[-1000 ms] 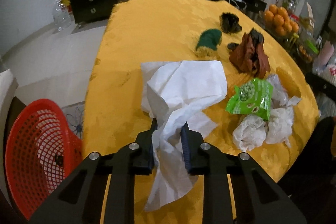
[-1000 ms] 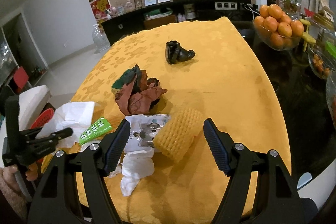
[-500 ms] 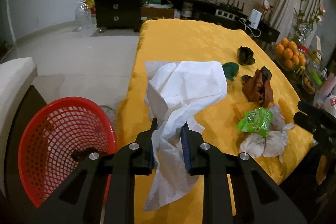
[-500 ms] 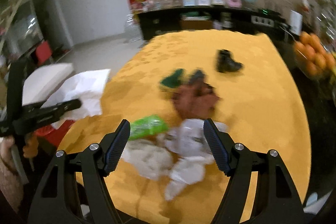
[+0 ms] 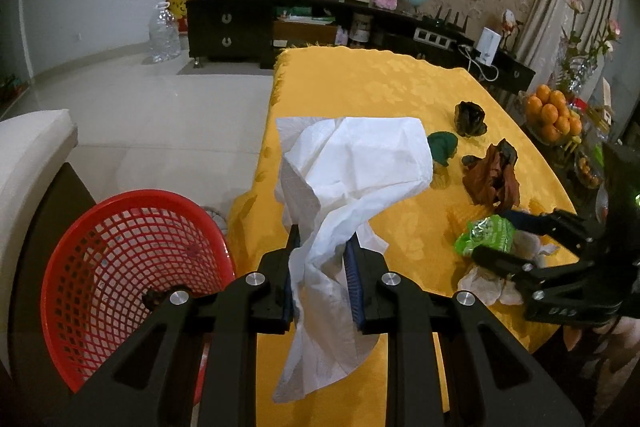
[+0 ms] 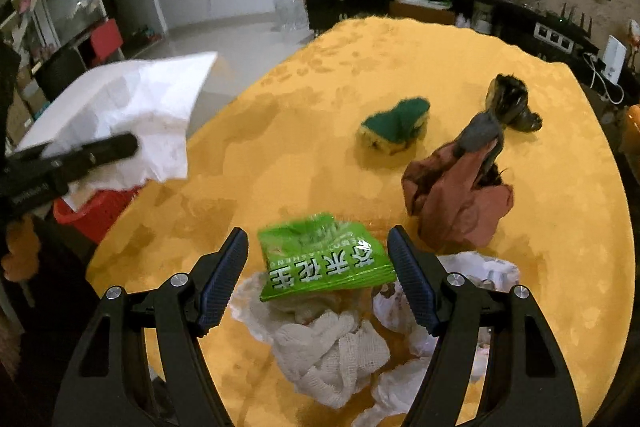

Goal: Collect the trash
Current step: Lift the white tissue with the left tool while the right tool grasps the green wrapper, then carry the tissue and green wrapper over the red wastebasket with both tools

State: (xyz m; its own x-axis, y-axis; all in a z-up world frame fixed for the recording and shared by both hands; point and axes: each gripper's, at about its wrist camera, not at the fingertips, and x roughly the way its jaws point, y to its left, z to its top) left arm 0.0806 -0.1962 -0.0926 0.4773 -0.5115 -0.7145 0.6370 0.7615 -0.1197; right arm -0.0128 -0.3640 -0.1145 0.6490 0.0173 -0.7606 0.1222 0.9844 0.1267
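Yellow tabletop (image 6: 280, 155) stays mostly littered. Left gripper (image 5: 320, 259) jaws pinch white tissue (image 5: 356, 163); red basket (image 5: 132, 275) waits at eight o'clock. Right gripper (image 6: 316, 267) jaws gape around green wrapper (image 6: 324, 259).

My matt black plastic tongs (image 5: 320, 259) pinch soft crumpled tissue paper (image 5: 352, 171) (the green wrapper (image 6: 324, 259) is glossy) over damask-patterned yellow cloth (image 5: 360, 87).
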